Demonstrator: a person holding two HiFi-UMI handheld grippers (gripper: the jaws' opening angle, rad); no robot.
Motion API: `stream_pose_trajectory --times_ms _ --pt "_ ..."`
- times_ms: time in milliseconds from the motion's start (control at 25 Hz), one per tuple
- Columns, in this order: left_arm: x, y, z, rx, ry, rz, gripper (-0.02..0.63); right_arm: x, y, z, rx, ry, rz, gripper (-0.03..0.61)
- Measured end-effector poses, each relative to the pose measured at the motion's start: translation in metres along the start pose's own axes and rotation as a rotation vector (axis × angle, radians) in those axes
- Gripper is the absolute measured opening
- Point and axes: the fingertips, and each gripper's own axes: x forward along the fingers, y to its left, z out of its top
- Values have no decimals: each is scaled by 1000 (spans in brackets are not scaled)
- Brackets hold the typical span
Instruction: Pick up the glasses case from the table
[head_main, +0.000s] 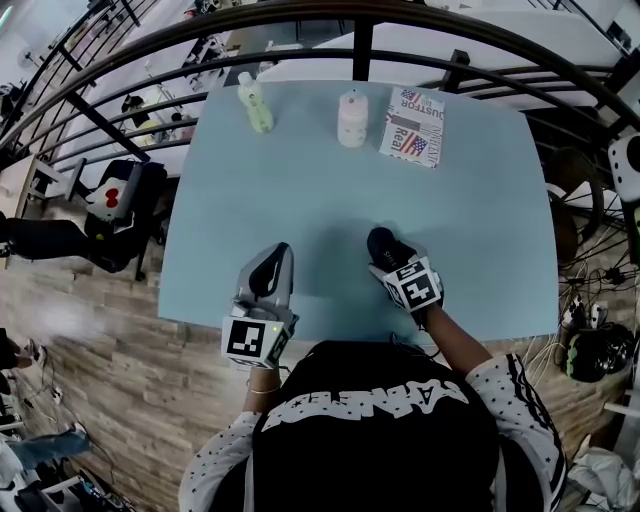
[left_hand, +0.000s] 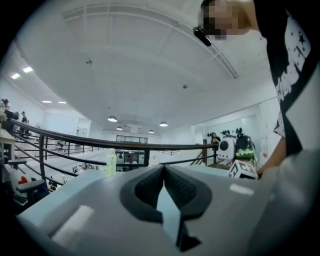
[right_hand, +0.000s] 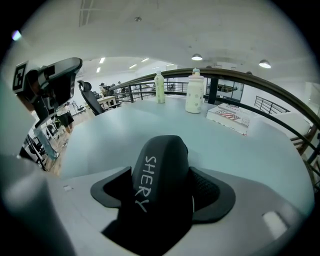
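Observation:
The black glasses case (head_main: 385, 245) lies on the pale blue table (head_main: 480, 220) near its front edge. My right gripper (head_main: 388, 262) tilts down over it with its jaws spread wide on either side. In the right gripper view the case (right_hand: 160, 170), lettered "SHERY", fills most of the gap. A thin slit shows beside the right pad (right_hand: 212, 190), so the pads do not seem to press. My left gripper (head_main: 272, 262) is held level at the table's front edge, shut and empty, its pads (left_hand: 150, 187) meeting at the tips.
At the table's far side stand a green bottle (head_main: 255, 103), a white bottle (head_main: 352, 118) and a printed box (head_main: 413, 125). A black railing (head_main: 360, 50) curves behind the table. Wooden floor, chairs and cables lie around it.

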Motion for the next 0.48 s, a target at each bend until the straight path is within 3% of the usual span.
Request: stream_pose_trajectory --times_ms 480 --pt "2 -5 4 14 7 -5 0 -35 -11 52 83 -180 0 373"
